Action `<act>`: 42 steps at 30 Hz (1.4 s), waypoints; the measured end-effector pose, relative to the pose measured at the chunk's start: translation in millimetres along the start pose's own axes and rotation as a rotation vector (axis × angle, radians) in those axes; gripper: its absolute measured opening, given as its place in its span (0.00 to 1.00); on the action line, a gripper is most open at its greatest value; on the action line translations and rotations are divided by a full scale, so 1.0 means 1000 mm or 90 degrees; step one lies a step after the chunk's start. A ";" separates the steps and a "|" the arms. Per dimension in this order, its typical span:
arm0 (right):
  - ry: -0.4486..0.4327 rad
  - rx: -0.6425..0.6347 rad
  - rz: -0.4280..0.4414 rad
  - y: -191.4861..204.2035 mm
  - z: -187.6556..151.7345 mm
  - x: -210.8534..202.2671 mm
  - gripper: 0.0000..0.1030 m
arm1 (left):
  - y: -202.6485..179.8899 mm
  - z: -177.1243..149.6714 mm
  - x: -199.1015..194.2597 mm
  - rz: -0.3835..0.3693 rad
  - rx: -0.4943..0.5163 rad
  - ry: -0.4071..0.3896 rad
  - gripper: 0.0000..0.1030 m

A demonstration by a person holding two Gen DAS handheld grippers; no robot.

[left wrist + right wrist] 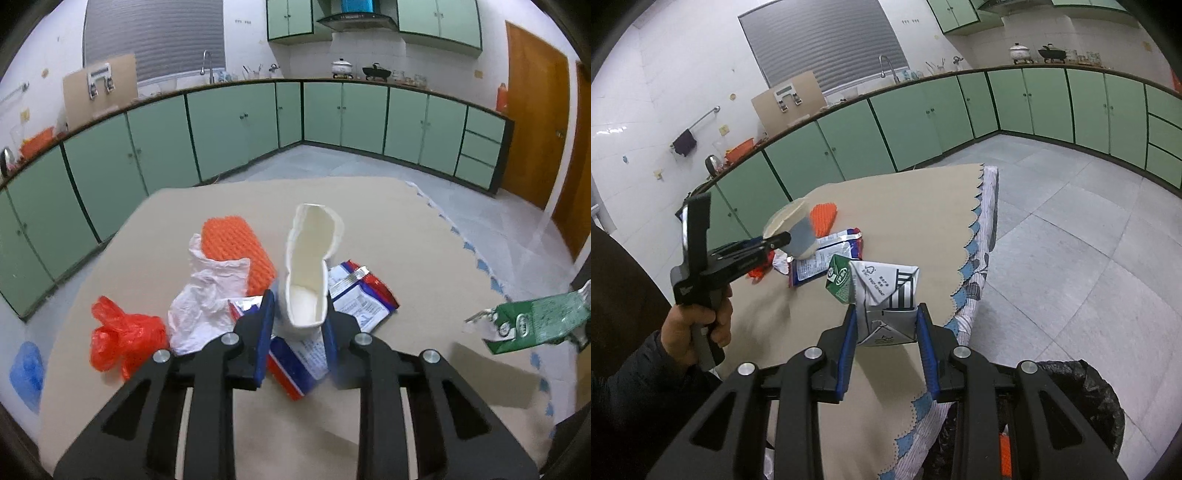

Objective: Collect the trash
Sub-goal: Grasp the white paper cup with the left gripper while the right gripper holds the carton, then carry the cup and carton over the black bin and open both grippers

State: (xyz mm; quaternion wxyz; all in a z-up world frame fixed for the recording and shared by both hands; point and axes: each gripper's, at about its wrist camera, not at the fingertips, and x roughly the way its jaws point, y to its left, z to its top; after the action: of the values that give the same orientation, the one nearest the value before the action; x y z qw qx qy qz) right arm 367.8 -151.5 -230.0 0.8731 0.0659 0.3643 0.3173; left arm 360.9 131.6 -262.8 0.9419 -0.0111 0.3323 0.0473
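My left gripper point(300, 321) is shut on a squashed white paper cup point(310, 258), whose open mouth faces the camera above the beige-covered table point(369, 206). In the right wrist view the same left gripper point(796, 238) holds the cup point(786, 216) over the trash pile, with a person's hand point(698, 325) on its handle. My right gripper point(886, 325) is shut on a flattened green-and-white drink carton point(882, 284) near the table's right edge. That carton point(535, 321) also shows at the right of the left wrist view.
On the table lie an orange foam net point(236, 251), crumpled white plastic point(207, 295), a red plastic bag point(122, 336) and blue-red-white wrappers point(365, 299). A black-lined bin point(1089, 398) stands on the floor beside the table's right edge. Green cabinets line the walls.
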 end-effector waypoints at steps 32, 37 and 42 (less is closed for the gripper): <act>-0.096 0.068 -0.097 -0.024 -0.027 -0.126 0.30 | -0.126 -0.018 -0.117 -0.149 0.069 -0.040 0.12; -0.103 0.093 -0.136 -0.040 -0.045 -0.158 0.30 | -0.171 -0.028 -0.132 -0.203 0.104 -0.035 0.12; -0.114 0.117 -0.167 -0.054 -0.060 -0.182 0.30 | -0.206 -0.039 -0.136 -0.238 0.133 -0.021 0.12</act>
State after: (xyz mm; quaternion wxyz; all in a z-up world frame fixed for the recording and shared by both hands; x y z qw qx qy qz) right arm 257.4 -310.8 -184.1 0.9263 0.1253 0.3177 0.1589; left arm 251.0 -86.2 -210.4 0.9355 0.0261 0.3123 -0.1629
